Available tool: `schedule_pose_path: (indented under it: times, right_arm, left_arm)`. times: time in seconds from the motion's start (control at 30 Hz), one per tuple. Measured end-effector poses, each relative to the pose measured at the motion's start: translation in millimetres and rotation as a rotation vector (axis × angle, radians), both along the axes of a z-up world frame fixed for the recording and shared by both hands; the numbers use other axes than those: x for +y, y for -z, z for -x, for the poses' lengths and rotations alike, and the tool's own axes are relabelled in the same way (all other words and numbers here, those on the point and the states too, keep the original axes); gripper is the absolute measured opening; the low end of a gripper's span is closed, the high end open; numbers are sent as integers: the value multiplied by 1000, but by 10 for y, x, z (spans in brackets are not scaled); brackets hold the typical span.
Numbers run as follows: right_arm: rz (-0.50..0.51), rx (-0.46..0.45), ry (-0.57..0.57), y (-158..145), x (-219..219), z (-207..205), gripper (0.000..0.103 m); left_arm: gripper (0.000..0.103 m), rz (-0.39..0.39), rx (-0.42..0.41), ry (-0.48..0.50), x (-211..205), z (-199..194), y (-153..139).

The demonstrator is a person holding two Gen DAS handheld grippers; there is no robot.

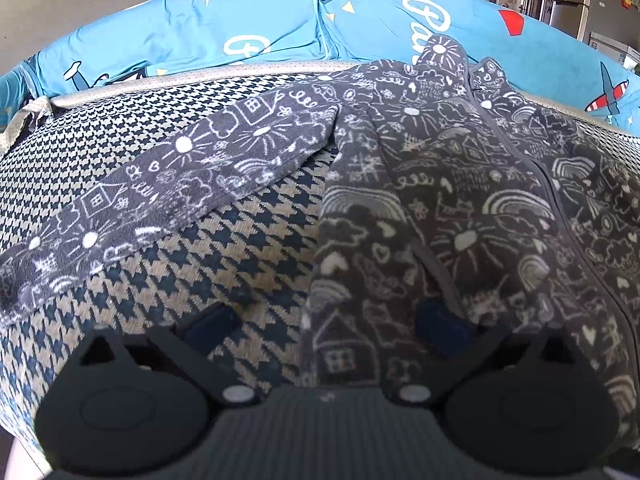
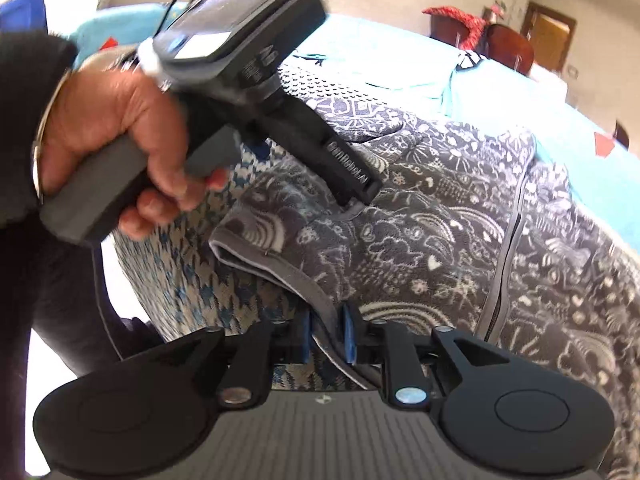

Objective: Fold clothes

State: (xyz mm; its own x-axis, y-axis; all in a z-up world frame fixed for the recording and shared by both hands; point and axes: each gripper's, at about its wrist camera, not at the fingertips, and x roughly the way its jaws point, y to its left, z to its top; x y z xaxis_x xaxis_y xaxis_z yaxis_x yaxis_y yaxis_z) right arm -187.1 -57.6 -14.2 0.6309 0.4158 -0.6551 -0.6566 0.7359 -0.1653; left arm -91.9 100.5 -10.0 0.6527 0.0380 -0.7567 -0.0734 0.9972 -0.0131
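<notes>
The right gripper (image 2: 326, 334) clenches the hem of a doodle-print garment (image 2: 440, 216); at ten o'clock, the left gripper (image 1: 332, 320) hovers released over it.

We count one dark grey fleece garment printed with white doodles (image 1: 460, 184), spread across the middle and right of the left wrist frame, with one long sleeve (image 1: 168, 176) stretching toward the left edge and one grey zip (image 2: 508, 248) running down its front. Under it lies one blue-and-beige houndstooth cushion (image 1: 256, 240). Behind, along the top of the frame, we count two bright blue cushions with cartoon prints (image 1: 192, 36). We count two black handheld grippers: the left gripper (image 1: 328, 324) and the right gripper (image 2: 328, 332), each with two blue-padded fingers. One bare hand (image 2: 120, 128) shows at the left of the right wrist frame.
</notes>
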Motion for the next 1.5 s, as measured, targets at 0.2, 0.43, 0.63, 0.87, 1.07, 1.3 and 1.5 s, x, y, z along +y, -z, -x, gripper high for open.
schedule_pose_path:
  times: [0.2,0.43,0.63,0.87,1.07,1.3,1.5]
  right_arm:
    - [-155,98,74,-115,-236,-148,25]
    - [-204,86,130,-187,-304,-117,30]
    - [-214,77,156,-216,-355,-120,34]
    - [-264,75,205,-302,-471,-133,35]
    - [-307,51,216,-435,-595,-91,35]
    - [-366,60,320,-526,-912,-79,36]
    - [-336,52,396,-558,-1091,-92,36]
  left_arm:
    - [103,9,-17,-5,-26,34,-23]
    - [103,19,-48,18,-104,74,-67]
    - [103,36,-72,42,-154,104,-113]
    - [103,100,-81,66,-181,130,-172]
    - [103,149,-74,86,-271,271,-220]
    - [103,169,-76,109,-414,435,-293]
    - [103,163,-84,125,-516,493,-390]
